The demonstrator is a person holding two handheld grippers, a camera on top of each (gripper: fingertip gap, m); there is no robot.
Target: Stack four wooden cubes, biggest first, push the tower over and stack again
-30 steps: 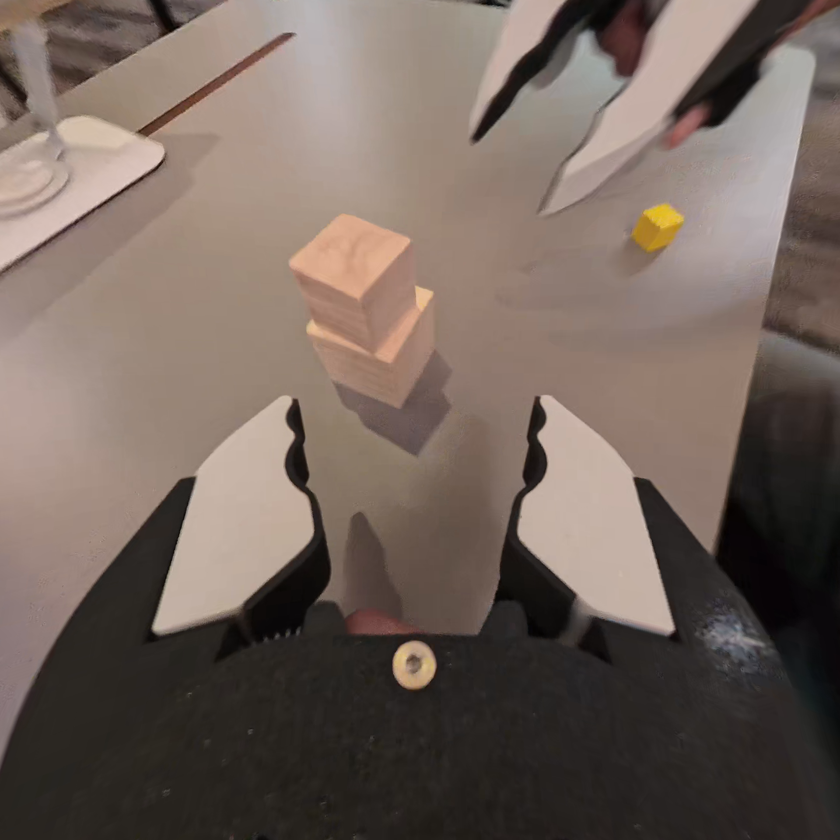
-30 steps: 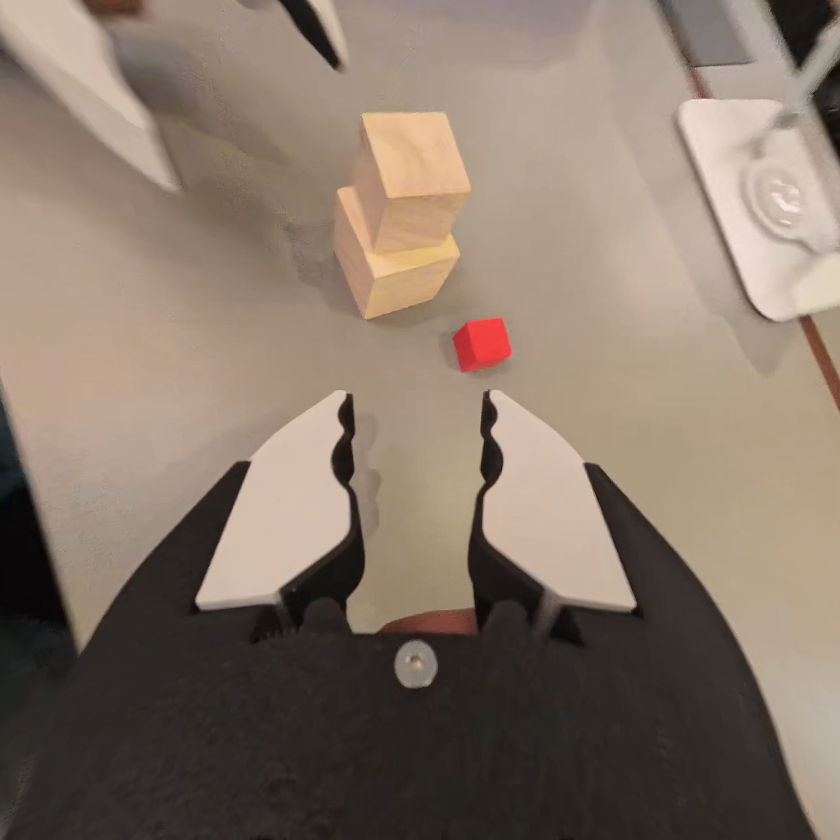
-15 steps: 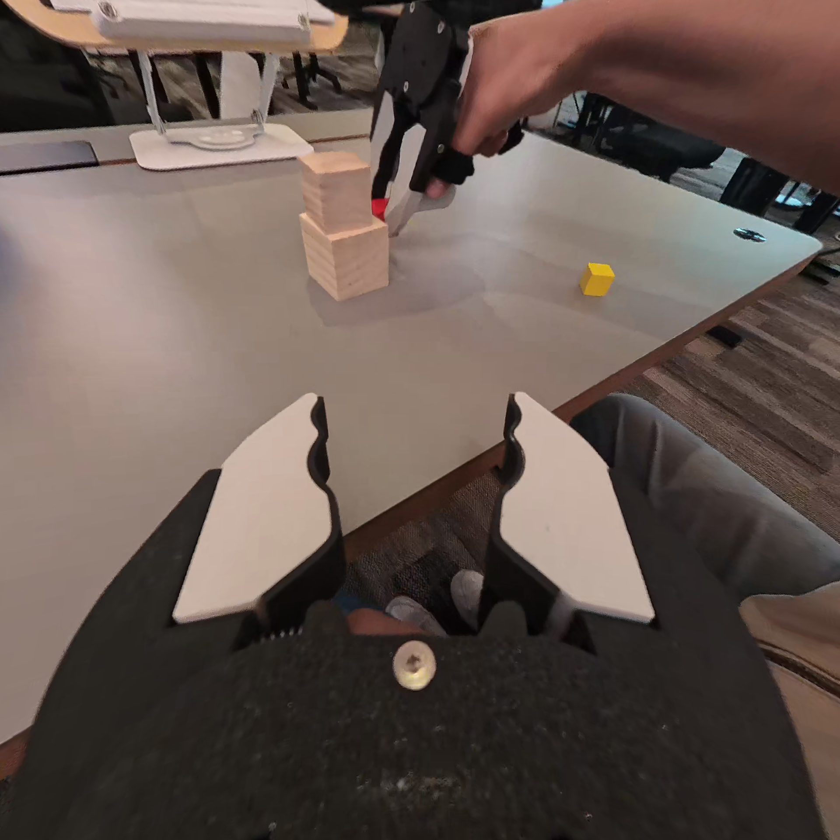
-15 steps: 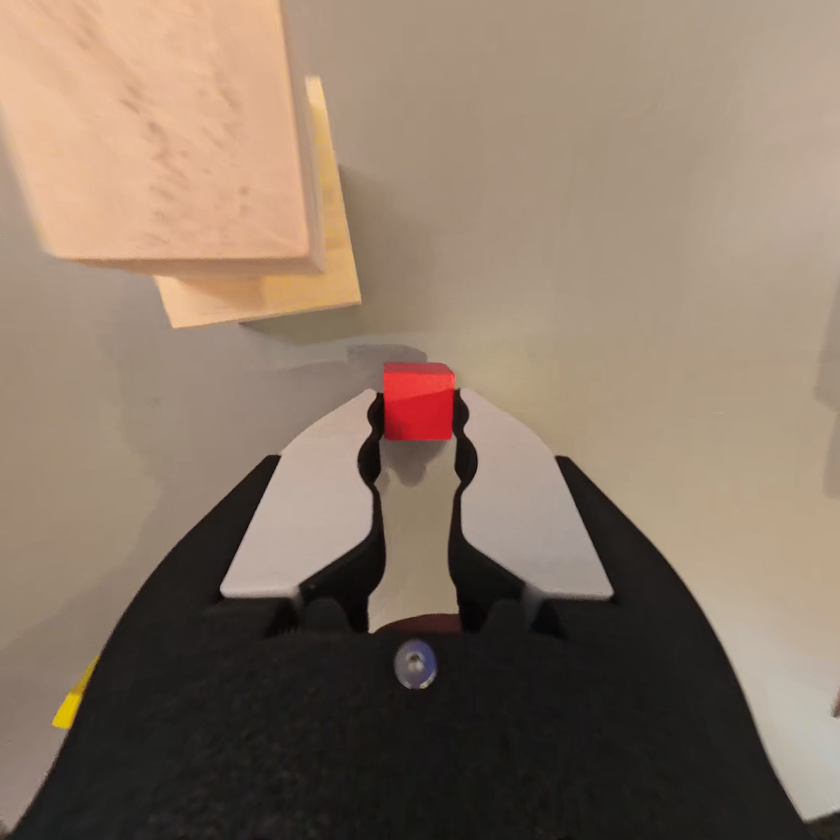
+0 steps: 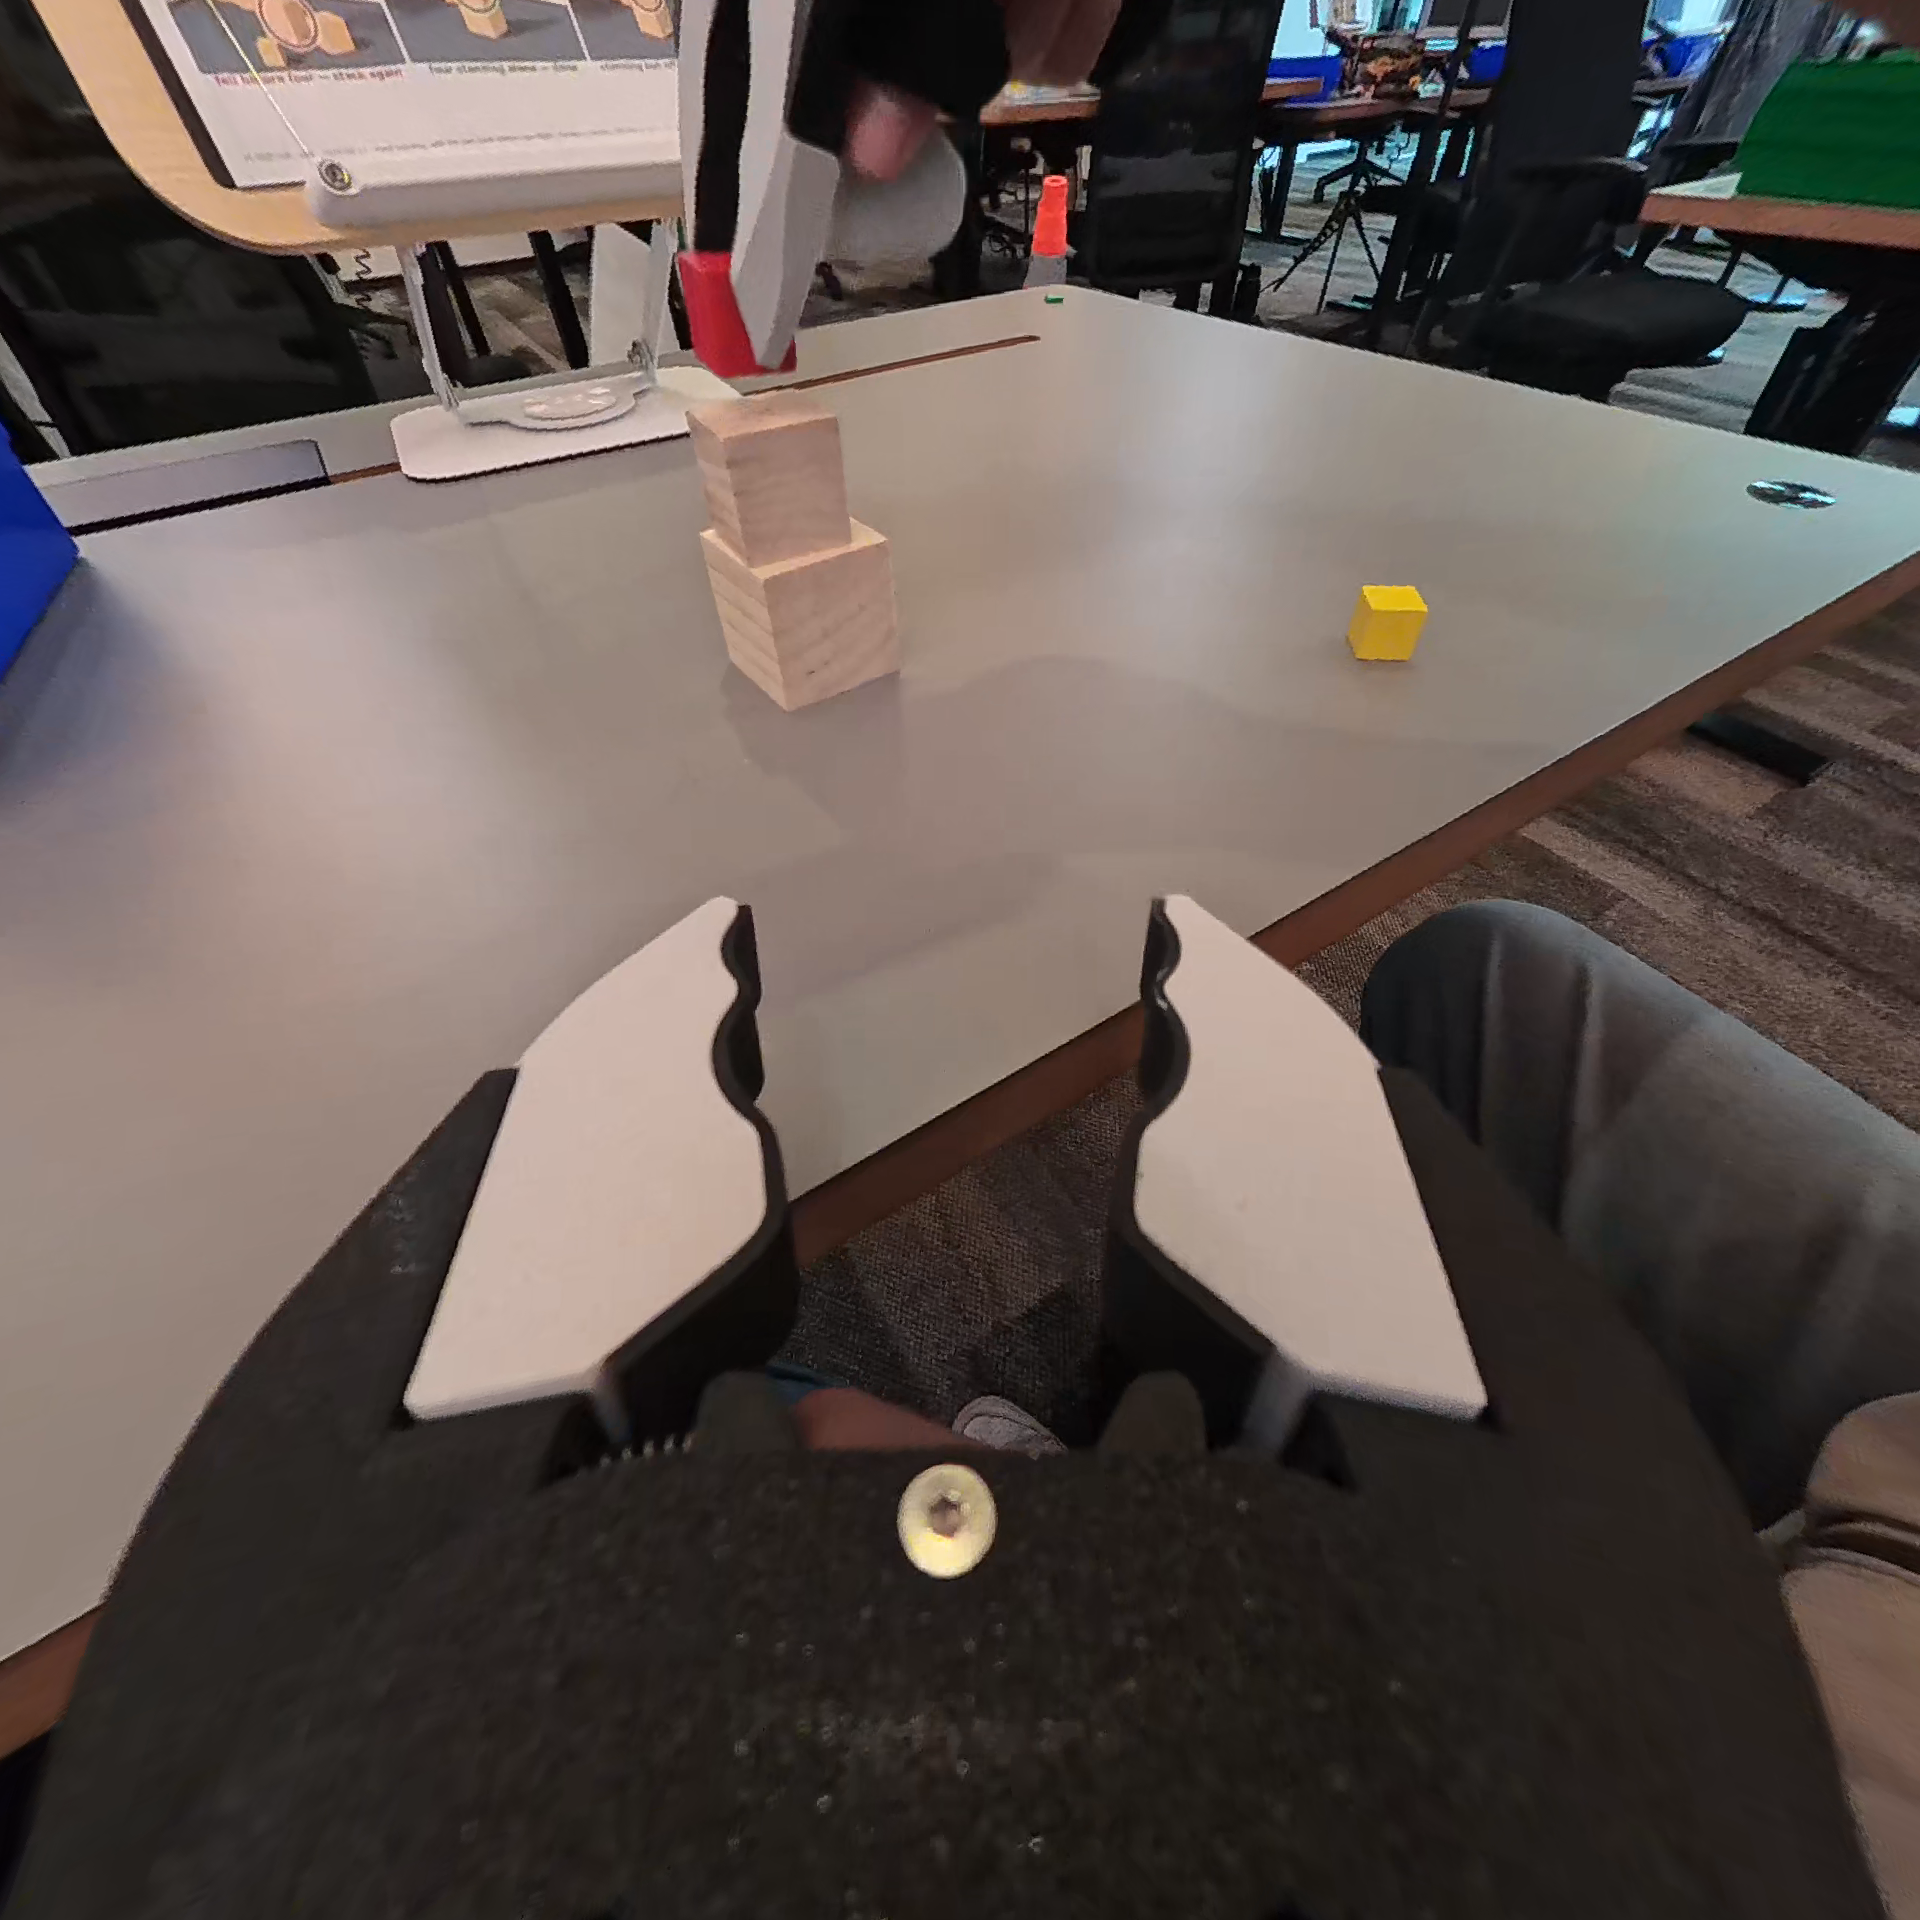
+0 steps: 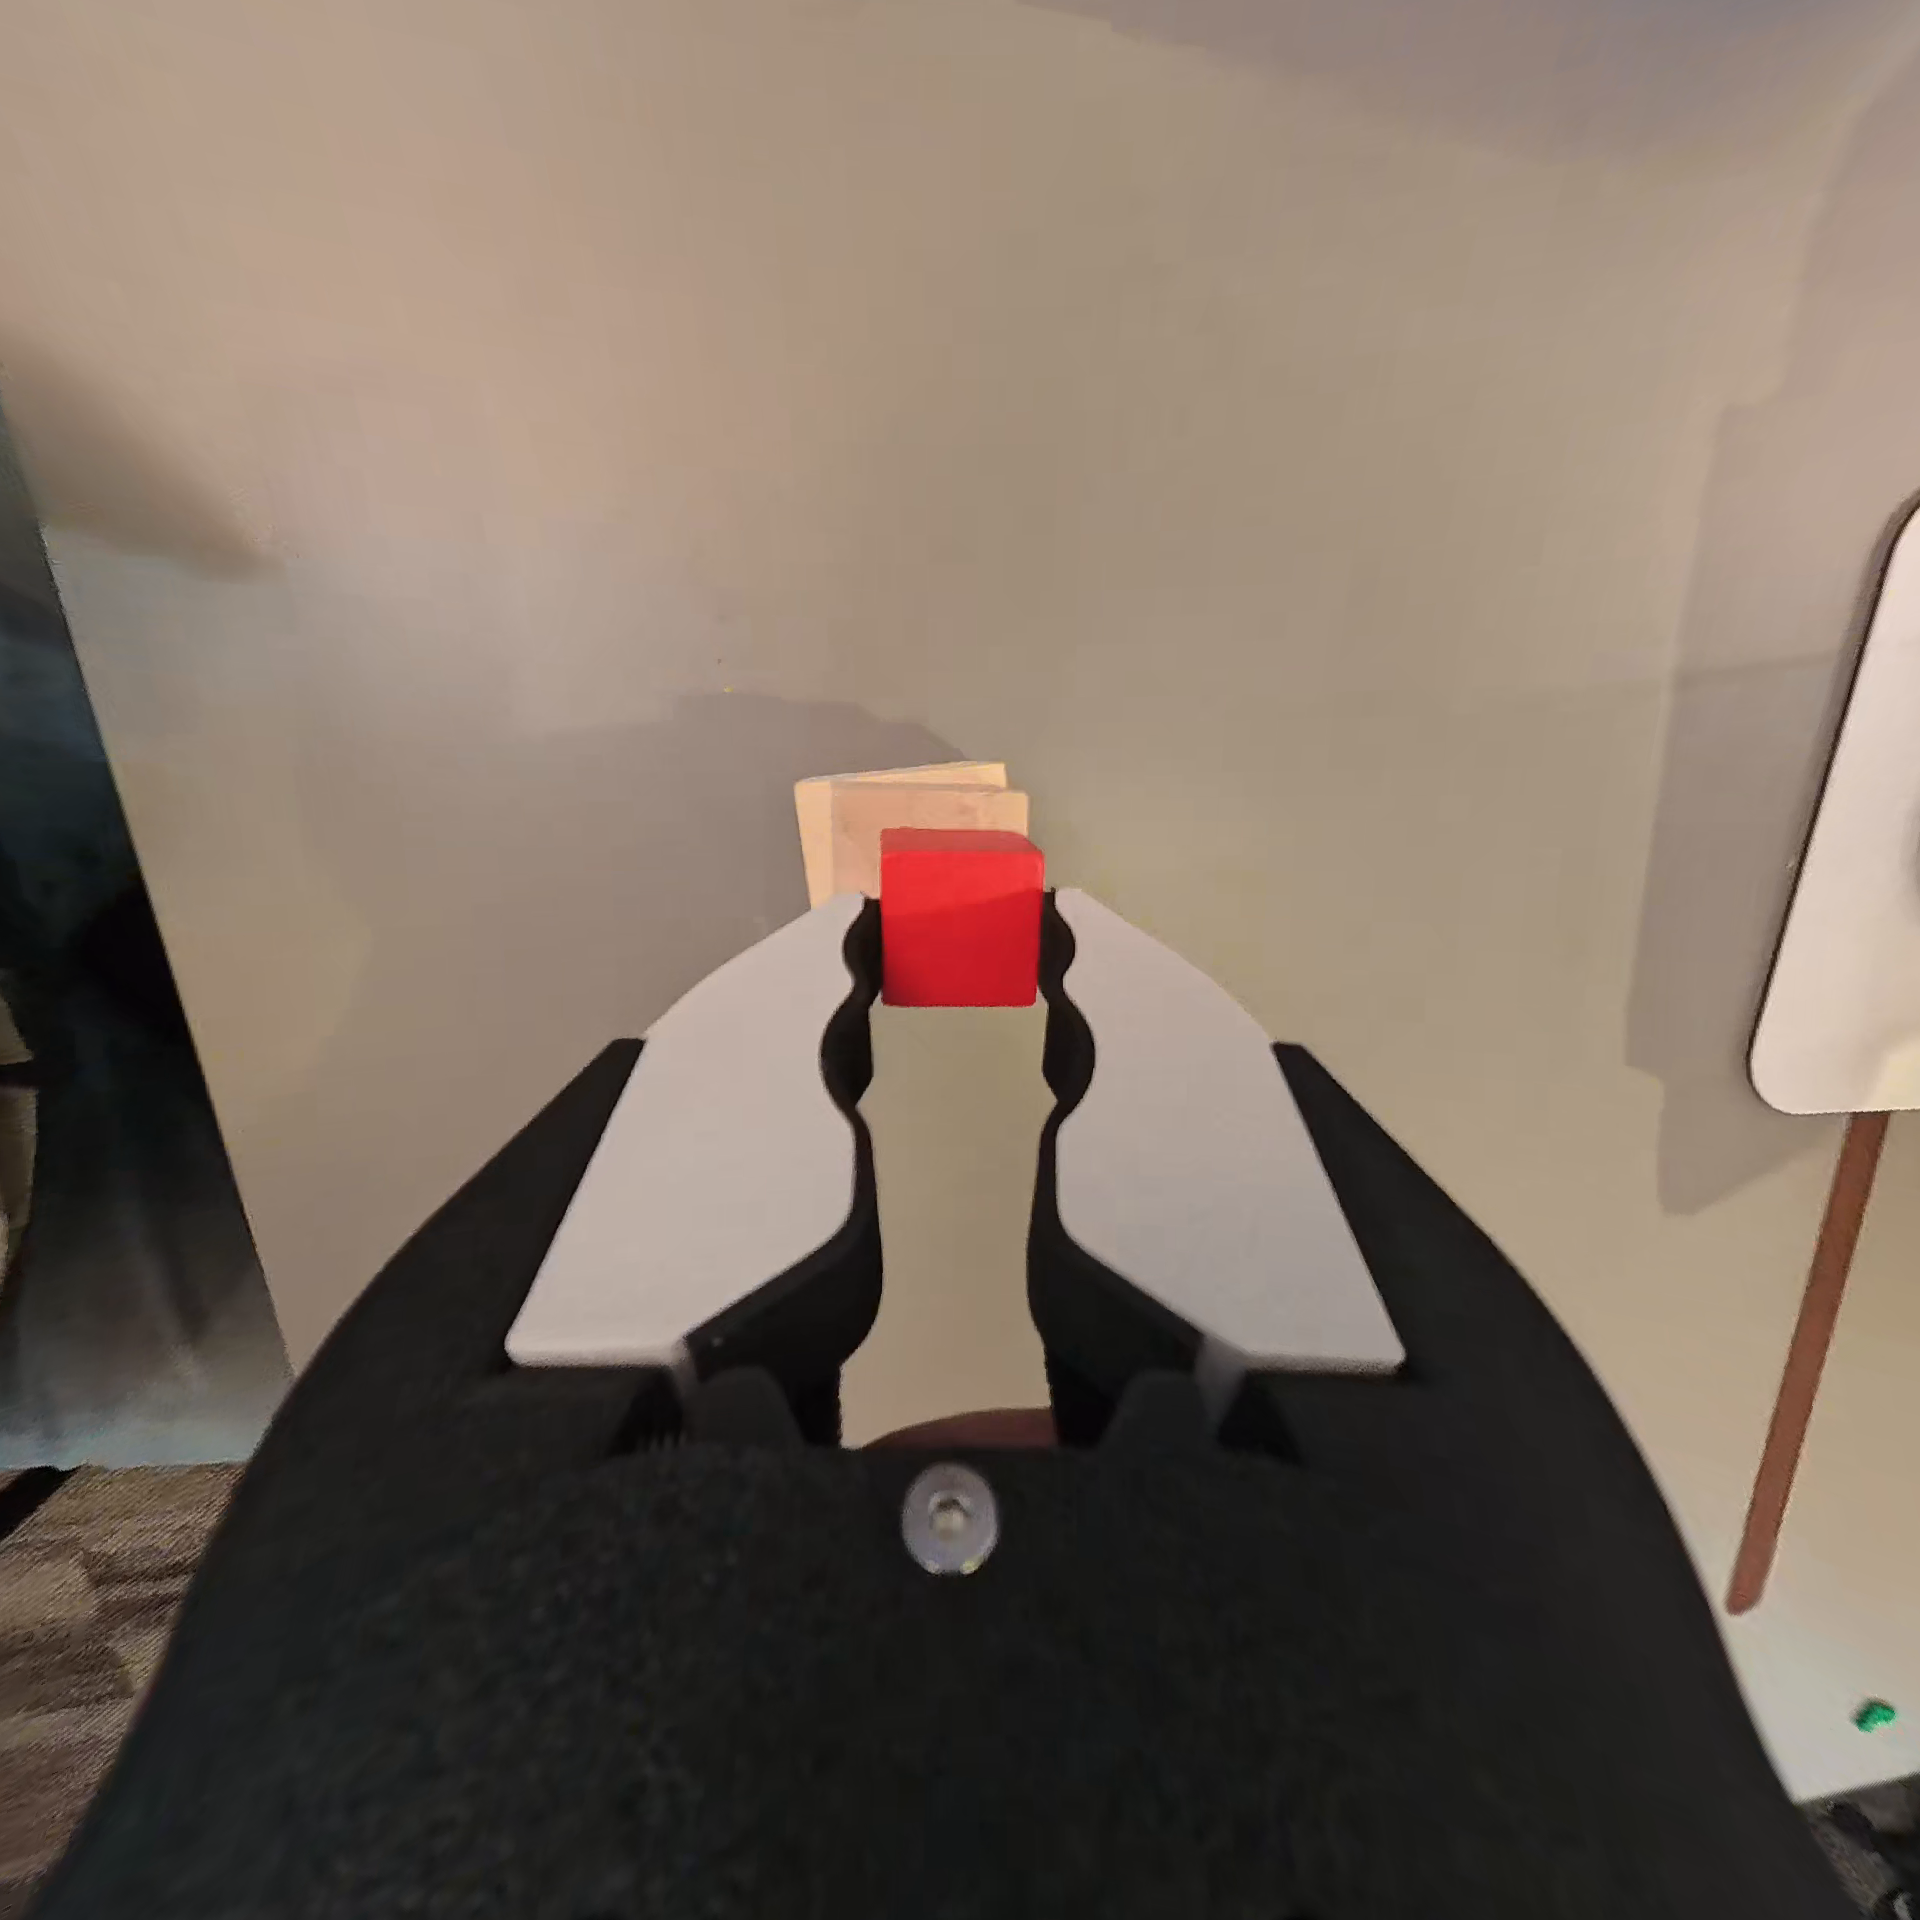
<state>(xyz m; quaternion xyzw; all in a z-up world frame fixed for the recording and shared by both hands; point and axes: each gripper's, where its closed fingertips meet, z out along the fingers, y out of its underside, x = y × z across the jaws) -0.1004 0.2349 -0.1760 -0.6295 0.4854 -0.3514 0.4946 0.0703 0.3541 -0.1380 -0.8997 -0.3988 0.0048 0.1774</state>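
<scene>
1. Centrally, two bare wooden cubes stand stacked on the grey table [image 5: 416, 831]: the big cube [image 5: 805, 618], pale with visible grain lines, and the middle cube [image 5: 771, 483] on top of it, turned slightly askew.
2. Right gripper [image 5: 743, 312] hangs just above that stack, pointing down; its white, wavy-edged fingers are clamped on the red cube [image 6: 958, 914], painted smooth with crisp corners. Red cube is clear of the middle cube's top, not touching it.
3. Yellow cube [image 5: 1387, 621], painted and matte, sits alone well to the right of the stack, near the table's brown edge.
4. Left gripper [image 5: 948, 997] is held low at the near table edge, well short of the stack; jaws spread wide with nothing between them. Black felt-like body, flat white finger plates, one metal screw.
5. Behind the stack: a white flat base [image 5: 540, 426] with thin metal legs carrying a wood-rimmed board [image 5: 436, 94]. Board bears small pictures and printed lines.
6. A person's grey-trousered knee [image 5: 1621, 1122] shows right of the left gripper.
</scene>
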